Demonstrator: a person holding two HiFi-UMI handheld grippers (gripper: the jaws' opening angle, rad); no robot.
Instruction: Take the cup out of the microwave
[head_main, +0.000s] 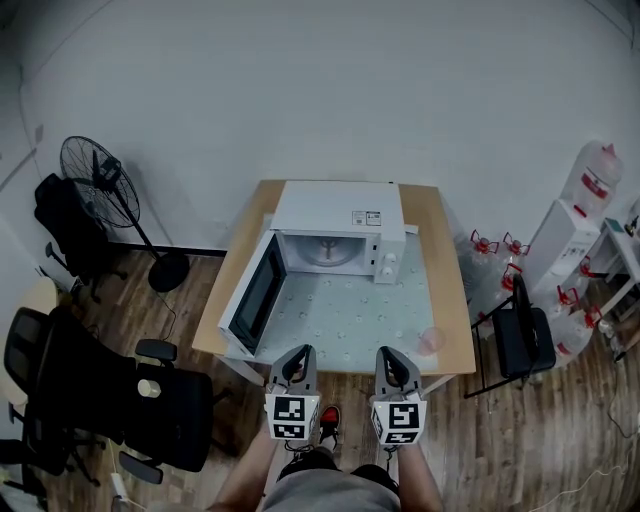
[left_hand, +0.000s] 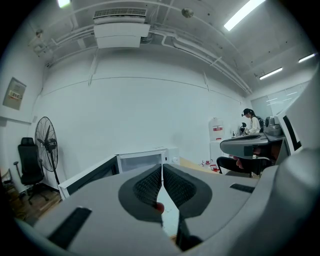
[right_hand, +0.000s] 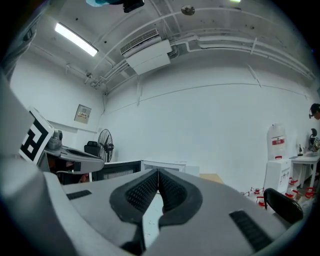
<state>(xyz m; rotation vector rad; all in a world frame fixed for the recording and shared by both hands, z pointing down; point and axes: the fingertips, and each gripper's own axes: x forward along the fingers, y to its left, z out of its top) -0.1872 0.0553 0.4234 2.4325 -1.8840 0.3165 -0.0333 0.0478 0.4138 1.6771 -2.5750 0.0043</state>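
The white microwave (head_main: 335, 232) stands at the back of the wooden table (head_main: 447, 270), its door (head_main: 255, 292) swung open to the left. Inside, only the bare glass turntable (head_main: 328, 252) shows. A pale pink translucent cup (head_main: 431, 340) stands on the table near the front right edge. My left gripper (head_main: 300, 352) and right gripper (head_main: 392, 352) hover side by side over the table's front edge, both shut with nothing between the jaws. In the left gripper view, the left gripper (left_hand: 162, 167) points at the open microwave (left_hand: 145, 161). The right gripper (right_hand: 158, 172) has its pads together.
A standing fan (head_main: 100, 175) and black office chairs (head_main: 120, 400) fill the floor at the left. A black chair (head_main: 525, 335) and several water bottles (head_main: 600, 180) stand to the table's right. A person (left_hand: 252, 122) works at a desk far off at the right.
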